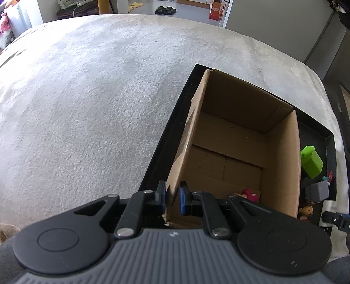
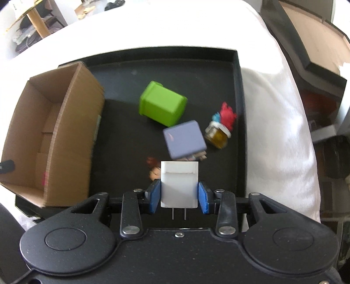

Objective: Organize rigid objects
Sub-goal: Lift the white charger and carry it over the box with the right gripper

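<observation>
My left gripper [image 1: 172,196] is shut on the near-left wall of an open cardboard box [image 1: 229,148], which stands in a black tray [image 1: 166,135]. A pink toy [image 1: 249,195] lies inside the box. My right gripper [image 2: 179,194] is shut on a white plug charger [image 2: 179,184], prongs toward the camera, held above the tray [image 2: 237,91]. In the tray lie a green block [image 2: 163,106], a purple-grey cube [image 2: 184,138], a small jar with a red and blue figure [image 2: 219,131], and a small doll [image 2: 154,171] partly hidden by the charger. The box [image 2: 52,135] stands at the left.
The tray sits on a white towel-covered surface [image 1: 87,98] with wide room to the left. A dark cabinet and boxes [image 2: 317,65] stand off the right edge. Slippers [image 1: 165,9] lie on the floor far behind.
</observation>
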`<state>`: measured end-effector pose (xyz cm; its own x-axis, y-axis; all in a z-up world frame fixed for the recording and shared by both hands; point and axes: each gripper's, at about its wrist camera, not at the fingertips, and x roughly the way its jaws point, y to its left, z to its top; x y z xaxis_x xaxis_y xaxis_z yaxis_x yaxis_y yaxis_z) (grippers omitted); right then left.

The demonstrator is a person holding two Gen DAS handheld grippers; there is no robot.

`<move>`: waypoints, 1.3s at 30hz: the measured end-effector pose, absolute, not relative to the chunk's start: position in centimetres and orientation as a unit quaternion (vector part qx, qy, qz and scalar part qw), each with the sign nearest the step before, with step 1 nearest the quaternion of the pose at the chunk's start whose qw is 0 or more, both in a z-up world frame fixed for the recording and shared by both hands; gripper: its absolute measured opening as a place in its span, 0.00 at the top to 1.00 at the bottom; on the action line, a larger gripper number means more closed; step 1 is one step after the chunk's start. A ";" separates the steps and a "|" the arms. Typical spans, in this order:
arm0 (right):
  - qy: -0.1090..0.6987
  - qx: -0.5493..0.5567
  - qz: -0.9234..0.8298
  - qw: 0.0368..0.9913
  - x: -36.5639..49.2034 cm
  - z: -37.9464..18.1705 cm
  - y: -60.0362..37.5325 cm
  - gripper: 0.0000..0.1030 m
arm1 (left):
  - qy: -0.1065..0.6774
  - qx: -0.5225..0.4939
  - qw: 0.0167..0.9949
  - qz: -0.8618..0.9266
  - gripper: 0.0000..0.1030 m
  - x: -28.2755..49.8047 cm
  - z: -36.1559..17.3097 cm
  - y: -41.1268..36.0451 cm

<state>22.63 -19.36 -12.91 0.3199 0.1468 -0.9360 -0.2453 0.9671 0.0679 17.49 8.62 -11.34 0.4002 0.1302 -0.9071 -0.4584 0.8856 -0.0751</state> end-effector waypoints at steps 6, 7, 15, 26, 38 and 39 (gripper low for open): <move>0.555 -0.053 0.138 0.819 23.3 -11.1 -17.3 0.65 | 0.516 -0.162 0.822 0.176 0.89 17.4 -11.4 8.7; 0.551 -0.054 0.142 0.820 23.3 -10.7 -16.9 0.65 | 0.516 -0.162 0.822 0.175 0.89 17.4 -11.4 8.7; 0.537 -0.067 0.161 0.825 23.8 -9.0 -14.1 0.65 | 0.515 -0.166 0.824 0.170 0.89 17.3 -11.3 8.8; 0.516 -0.084 0.190 0.831 23.7 -7.0 -10.4 0.65 | 0.511 -0.172 0.827 0.158 0.89 17.1 -11.3 9.0; 0.501 -0.107 0.216 0.831 23.5 -5.8 -6.3 0.65 | 0.509 -0.177 0.829 0.148 0.89 17.0 -11.5 9.2; 0.500 -0.109 0.219 0.831 23.5 -5.7 -5.9 0.65 | 0.508 -0.177 0.830 0.147 0.89 17.0 -11.5 9.2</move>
